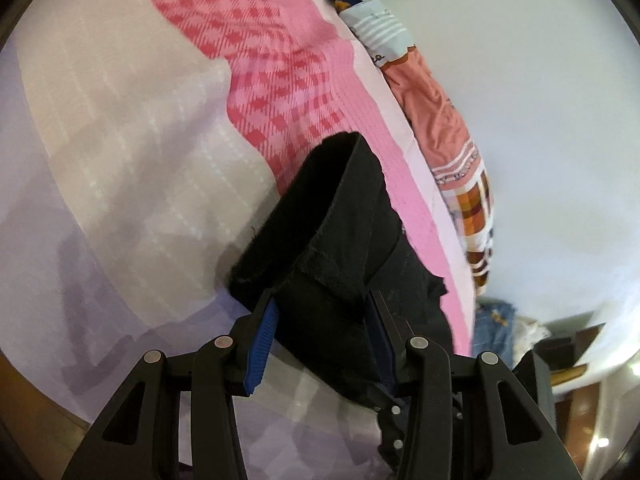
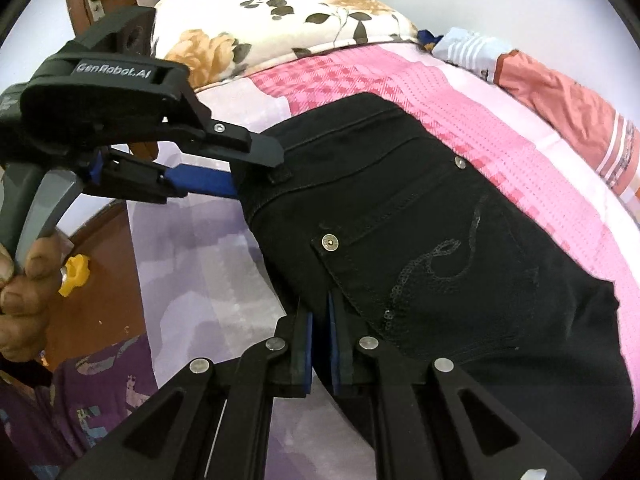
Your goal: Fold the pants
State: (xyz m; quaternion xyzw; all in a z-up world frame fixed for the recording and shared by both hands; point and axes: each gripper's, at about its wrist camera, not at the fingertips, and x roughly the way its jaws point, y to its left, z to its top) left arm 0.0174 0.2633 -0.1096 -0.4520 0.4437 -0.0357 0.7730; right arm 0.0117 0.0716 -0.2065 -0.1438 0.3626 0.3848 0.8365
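Black pants (image 2: 420, 240) clamped in L gripper (image 1: 320, 320), R gripper (image 2: 318, 344).

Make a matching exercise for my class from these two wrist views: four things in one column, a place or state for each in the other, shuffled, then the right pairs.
Column 1
1. black denim pants
2. left gripper
3. cream floral pillow
4. small yellow knob

Column 2
A. at the head of the bed
B. beside the bed, against the brown wood, near the person's fingers
C. spread on the pink checked bedsheet
D. clamped on the waistband end

Pairs: 1-C, 2-D, 3-A, 4-B
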